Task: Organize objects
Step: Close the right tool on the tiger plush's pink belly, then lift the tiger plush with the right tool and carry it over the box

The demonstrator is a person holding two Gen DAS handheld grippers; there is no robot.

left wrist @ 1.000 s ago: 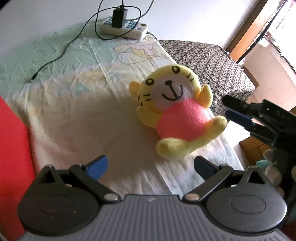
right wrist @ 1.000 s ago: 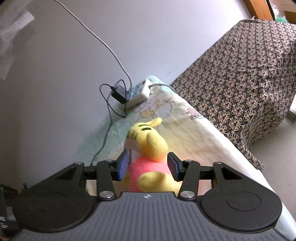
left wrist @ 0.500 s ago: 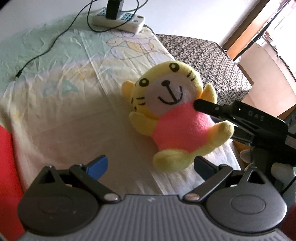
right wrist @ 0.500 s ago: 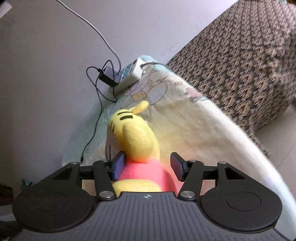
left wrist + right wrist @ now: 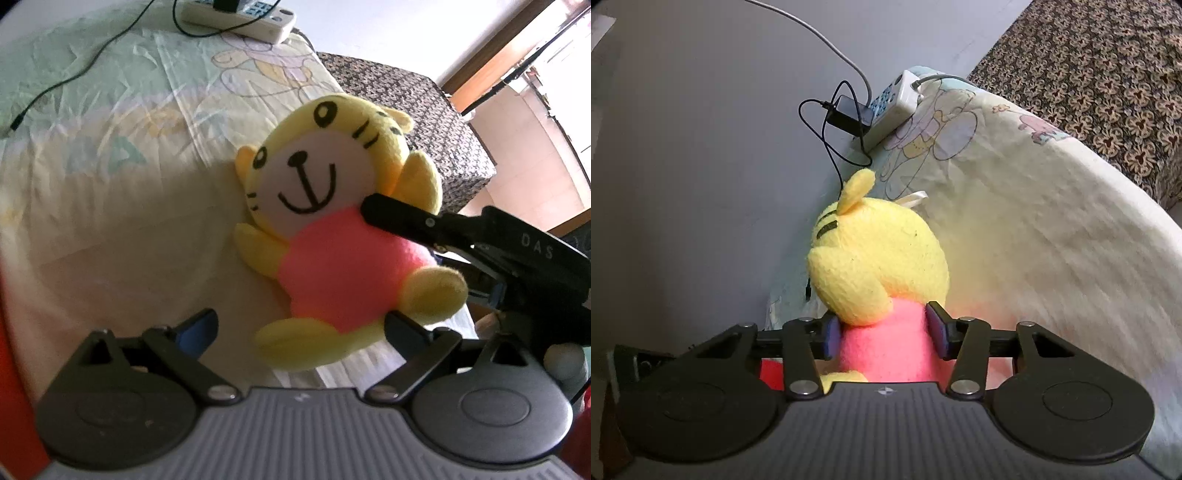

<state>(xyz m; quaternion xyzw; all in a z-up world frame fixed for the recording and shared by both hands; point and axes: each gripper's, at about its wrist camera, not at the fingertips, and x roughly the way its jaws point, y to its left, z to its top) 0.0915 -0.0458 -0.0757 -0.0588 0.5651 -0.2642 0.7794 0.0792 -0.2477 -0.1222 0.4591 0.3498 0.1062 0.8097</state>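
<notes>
Left wrist view: a yellow plush tiger (image 5: 332, 229) in a pink shirt lies face-up on a pale cartoon-print bedsheet (image 5: 110, 192), well away from the white power strip (image 5: 240, 14) at the sheet's far edge by the wall. The right gripper (image 5: 884, 332) clasps the toy's pink body, both blue pads pressed into the plush just below the head. The left gripper (image 5: 299, 332) hangs with fingers spread wide, holding nothing, just beside the toy's feet.
</notes>
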